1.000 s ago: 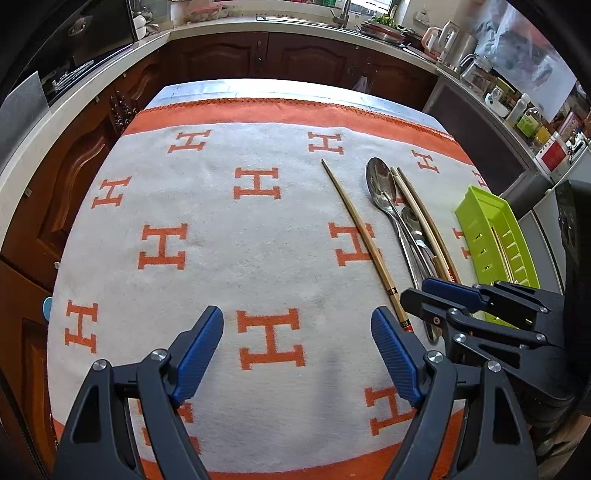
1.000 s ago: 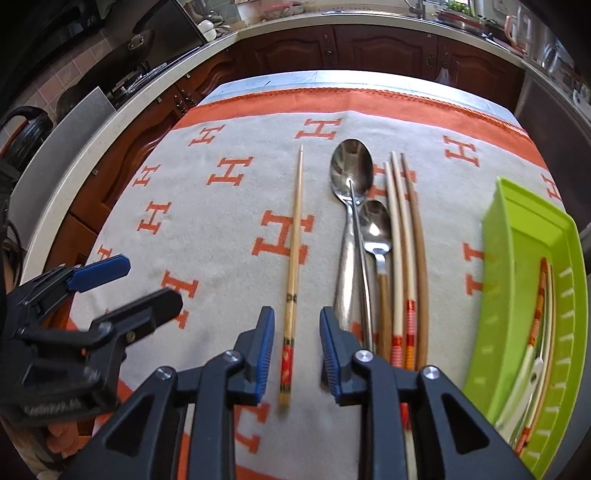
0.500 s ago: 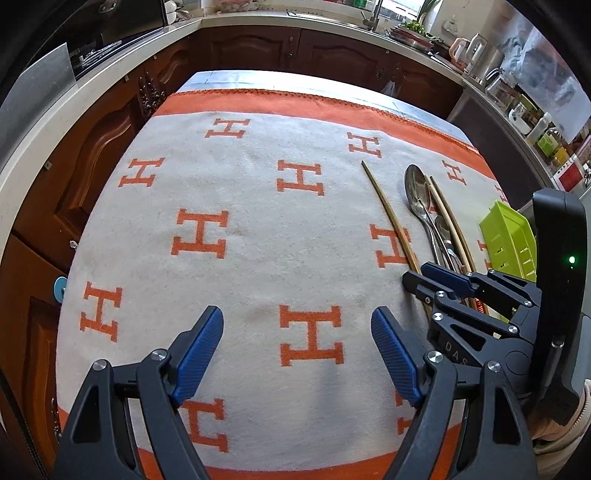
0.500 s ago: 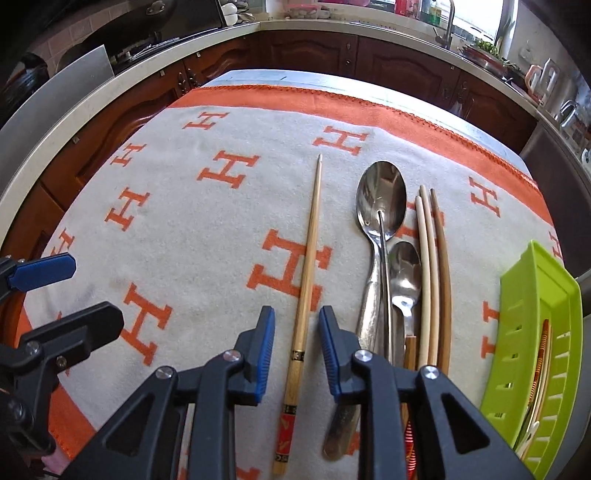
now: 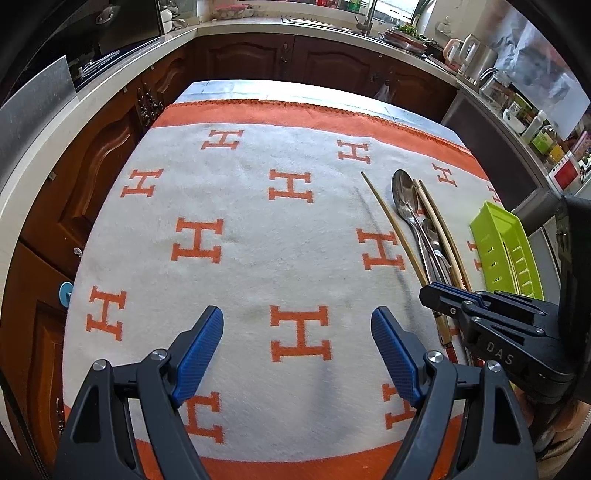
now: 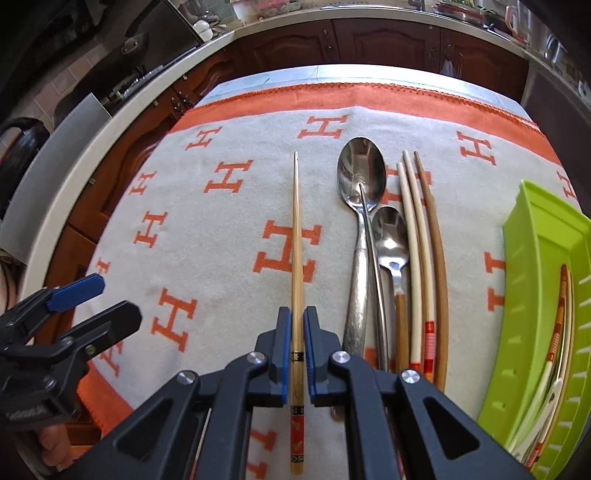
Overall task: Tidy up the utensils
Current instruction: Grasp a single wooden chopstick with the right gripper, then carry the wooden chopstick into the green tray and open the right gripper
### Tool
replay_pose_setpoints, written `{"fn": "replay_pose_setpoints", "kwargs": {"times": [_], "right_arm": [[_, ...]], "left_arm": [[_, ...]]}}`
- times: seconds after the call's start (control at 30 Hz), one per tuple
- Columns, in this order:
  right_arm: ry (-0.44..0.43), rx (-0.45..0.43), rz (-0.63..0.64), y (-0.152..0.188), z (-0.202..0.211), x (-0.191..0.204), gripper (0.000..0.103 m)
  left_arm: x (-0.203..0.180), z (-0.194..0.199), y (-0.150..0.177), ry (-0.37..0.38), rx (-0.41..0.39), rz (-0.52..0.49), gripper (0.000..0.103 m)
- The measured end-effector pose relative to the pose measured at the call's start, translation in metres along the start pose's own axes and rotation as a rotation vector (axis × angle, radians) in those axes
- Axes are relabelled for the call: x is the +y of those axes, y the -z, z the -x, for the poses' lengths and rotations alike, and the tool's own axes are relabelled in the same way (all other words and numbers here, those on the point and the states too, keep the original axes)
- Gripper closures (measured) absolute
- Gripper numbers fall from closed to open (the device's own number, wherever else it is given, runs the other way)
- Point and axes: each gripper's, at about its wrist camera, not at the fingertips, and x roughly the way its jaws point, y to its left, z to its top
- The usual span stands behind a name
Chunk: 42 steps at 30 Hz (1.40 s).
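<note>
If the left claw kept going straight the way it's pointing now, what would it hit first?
Most likely only the white cloth with orange H letters: nothing lies between the open left claw and the cloth ahead. The bamboo chopstick lies off to its right, though depth is hard to judge.

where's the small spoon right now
In the right wrist view, the small spoon lies right of centre on the blanket, between the large spoon and the cream chopstick.

- Daylight from the far window (image 5: 395, 7) fills the kitchen brightly.
- Soft shadows fall toward us on the blanket (image 5: 240, 258).
- Glare sits on the large spoon (image 6: 360, 173).
- Both views bow at dark edges; the counter clutter (image 5: 535, 122) blurs.
</note>
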Motion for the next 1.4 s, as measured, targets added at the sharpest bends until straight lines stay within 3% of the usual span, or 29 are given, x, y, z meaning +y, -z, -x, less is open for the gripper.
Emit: {"fn": "replay_pose_setpoints", "kwargs": {"times": [0.27,0.57,1.07,1.4], "right_arm": [[-0.056,-0.071,-0.050,0.014,0.045,-0.012,0.097],[-0.043,-0.141,-0.133,0.036,0.085,-0.045,0.097],[0.121,-0.175,-0.312,0.074,0.113,-0.133,0.097],[0.240,-0.120,-0.316,0.084,0.103,-0.153,0.096]], "left_arm": [[-0.021,0.006,0.002,0.006,0.001,-0.043,0.022],[-0.052,0.008,0.008,0.011,0.012,-0.115,0.022],[-0.094,-0.002,0.011,0.017,0.051,-0.198,0.022],[-0.110,-0.013,0.011,0.022,0.076,-0.224,0.022]]}}
